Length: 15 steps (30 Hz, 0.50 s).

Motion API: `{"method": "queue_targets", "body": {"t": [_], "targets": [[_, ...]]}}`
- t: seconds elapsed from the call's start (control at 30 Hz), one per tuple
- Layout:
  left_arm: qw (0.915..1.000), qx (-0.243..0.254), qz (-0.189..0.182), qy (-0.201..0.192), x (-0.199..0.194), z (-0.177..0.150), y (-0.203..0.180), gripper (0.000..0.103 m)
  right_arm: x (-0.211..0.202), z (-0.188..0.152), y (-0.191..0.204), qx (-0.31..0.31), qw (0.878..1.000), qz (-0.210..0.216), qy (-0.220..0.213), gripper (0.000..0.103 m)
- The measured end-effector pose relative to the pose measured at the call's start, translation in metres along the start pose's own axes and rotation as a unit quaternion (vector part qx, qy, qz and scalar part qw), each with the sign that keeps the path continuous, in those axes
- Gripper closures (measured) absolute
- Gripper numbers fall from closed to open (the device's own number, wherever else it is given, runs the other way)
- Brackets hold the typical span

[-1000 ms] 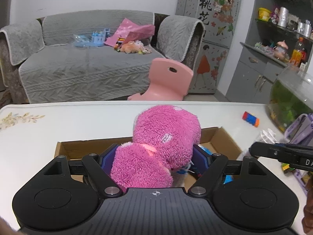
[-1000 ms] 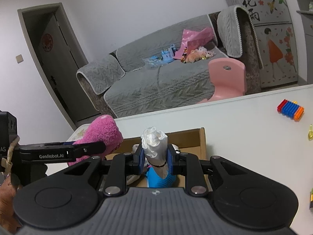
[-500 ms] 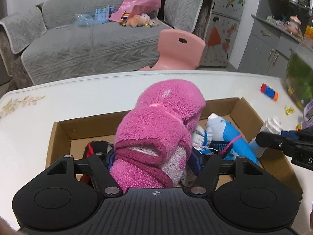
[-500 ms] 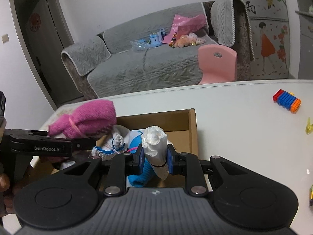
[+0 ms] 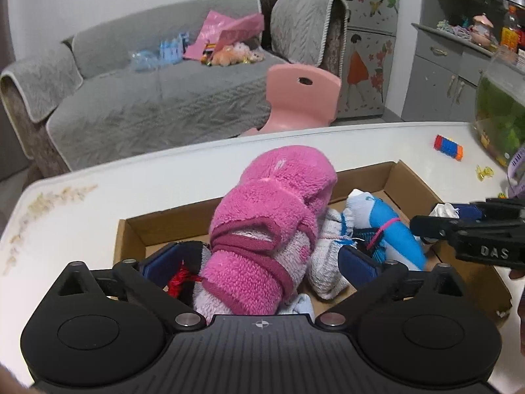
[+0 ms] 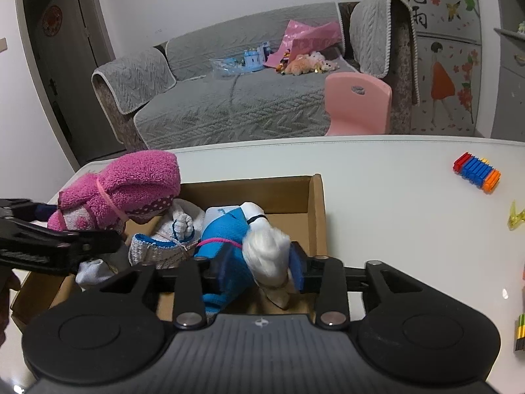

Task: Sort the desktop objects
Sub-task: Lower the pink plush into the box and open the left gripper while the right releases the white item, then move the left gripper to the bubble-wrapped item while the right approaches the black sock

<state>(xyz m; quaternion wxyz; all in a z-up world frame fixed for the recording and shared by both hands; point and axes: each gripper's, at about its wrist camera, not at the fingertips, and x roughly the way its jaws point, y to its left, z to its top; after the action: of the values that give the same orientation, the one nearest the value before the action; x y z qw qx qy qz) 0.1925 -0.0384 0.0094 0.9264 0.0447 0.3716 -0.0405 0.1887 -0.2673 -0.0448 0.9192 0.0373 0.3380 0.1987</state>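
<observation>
A cardboard box [image 5: 407, 180] [image 6: 316, 210] sits on the white table. My left gripper [image 5: 259, 259] stands open around a fluffy pink sock bundle [image 5: 272, 216] [image 6: 131, 187] that rests in the box. My right gripper [image 6: 257, 266] is open around a white sock bundle [image 6: 267, 256] at the box's right side, its pads apart from the bundle. A blue sock bundle [image 5: 390, 229] [image 6: 226, 233] and a white-and-blue knitted one [image 5: 331, 256] [image 6: 167, 239] lie between them in the box.
A red, blue and orange block toy [image 5: 448, 147] [image 6: 477, 171] and a yellow clip [image 6: 516, 213] lie on the table to the right. A fish tank [image 5: 502, 111] stands at the far right. A pink chair [image 5: 302, 95] is behind the table.
Both grippers lowered their bundles into the box. Both sets of jaws have opened: the pink bundle now lies loose in the box, and the white bundle has tipped over between the right jaws.
</observation>
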Motion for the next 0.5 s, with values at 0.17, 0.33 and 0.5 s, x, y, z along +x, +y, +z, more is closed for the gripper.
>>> {"method": "queue_targets", "body": {"t": [0.17,0.33,0.5], "targets": [[0.9999,0.007,-0.002,-0.010,-0.013,-0.001,-0.003,0.001,-0.004,0.002,0.002,-0.004,1.000,0.003,-0.009,0.063],[0.9995,0.016,0.006,-0.027,-0.036,-0.005,-0.002,0.000,-0.021,0.008,0.004,-0.006,0.999,0.004,-0.037,0.050],[0.9990,0.022,0.004,-0.039,-0.071,-0.019,0.001,0.000,-0.054,0.011,0.007,-0.017,0.997,0.017,-0.070,0.048]]}}
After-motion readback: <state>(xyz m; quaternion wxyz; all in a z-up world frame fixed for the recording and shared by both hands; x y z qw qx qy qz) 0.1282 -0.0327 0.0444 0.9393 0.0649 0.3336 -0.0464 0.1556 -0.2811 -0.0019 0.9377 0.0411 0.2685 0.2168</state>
